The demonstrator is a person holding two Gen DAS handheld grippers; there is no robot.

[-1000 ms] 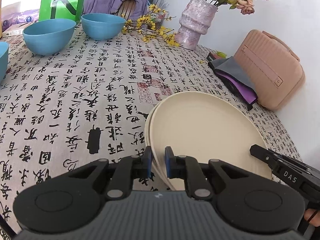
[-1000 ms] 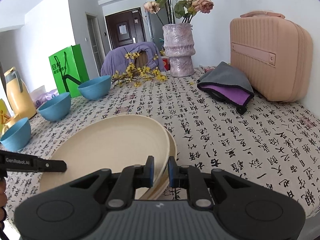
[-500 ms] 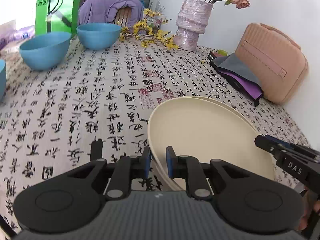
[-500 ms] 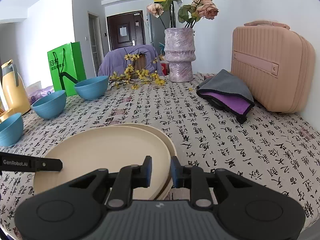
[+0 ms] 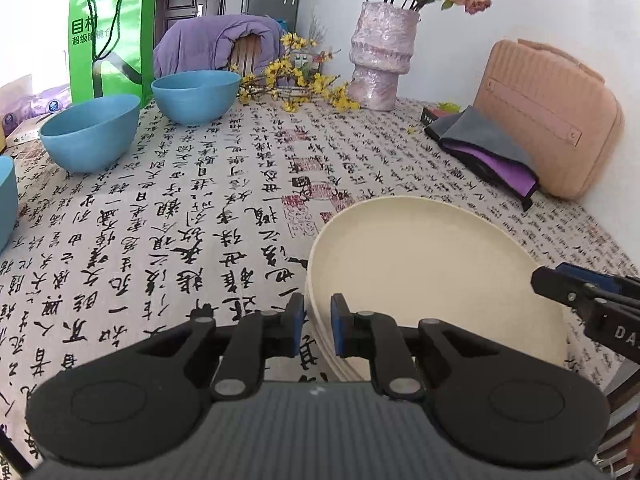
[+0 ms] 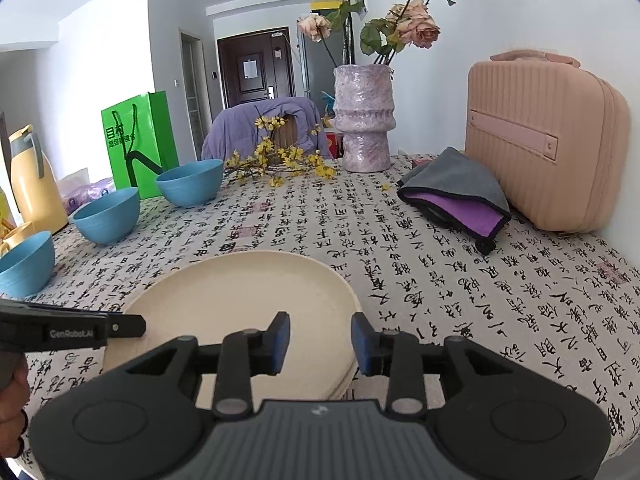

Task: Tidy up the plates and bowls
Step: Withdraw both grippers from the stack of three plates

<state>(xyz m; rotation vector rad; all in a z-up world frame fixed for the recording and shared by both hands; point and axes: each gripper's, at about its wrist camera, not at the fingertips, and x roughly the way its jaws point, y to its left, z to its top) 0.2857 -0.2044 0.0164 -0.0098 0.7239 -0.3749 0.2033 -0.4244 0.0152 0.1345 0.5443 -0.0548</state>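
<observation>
A stack of cream plates (image 5: 432, 280) lies flat on the calligraphy-print tablecloth. My left gripper (image 5: 318, 328) is shut on the near left rim of the stack's top plate. In the right wrist view the same plates (image 6: 240, 300) lie under my right gripper (image 6: 320, 342). Its jaws are opening: the right rim runs between them and the pads stand off it. Three blue bowls (image 5: 90, 136) (image 5: 196, 96) (image 5: 6, 200) stand apart at the far left. Each gripper's tip shows at the edge of the other's view, the right (image 5: 560, 284) and the left (image 6: 132, 326).
At the back stand a pink vase (image 5: 380, 56) with roses, yellow flower sprigs (image 5: 304, 88) and a green bag (image 5: 106, 40). A pink case (image 5: 548, 120) and a grey-purple cloth (image 5: 488, 148) lie at the right. A yellow jug (image 6: 34, 184) stands far left.
The top plate, held tilted between both grippers, has come down flat onto the stack. The right gripper's jaws have spread off its rim. The left stays shut.
</observation>
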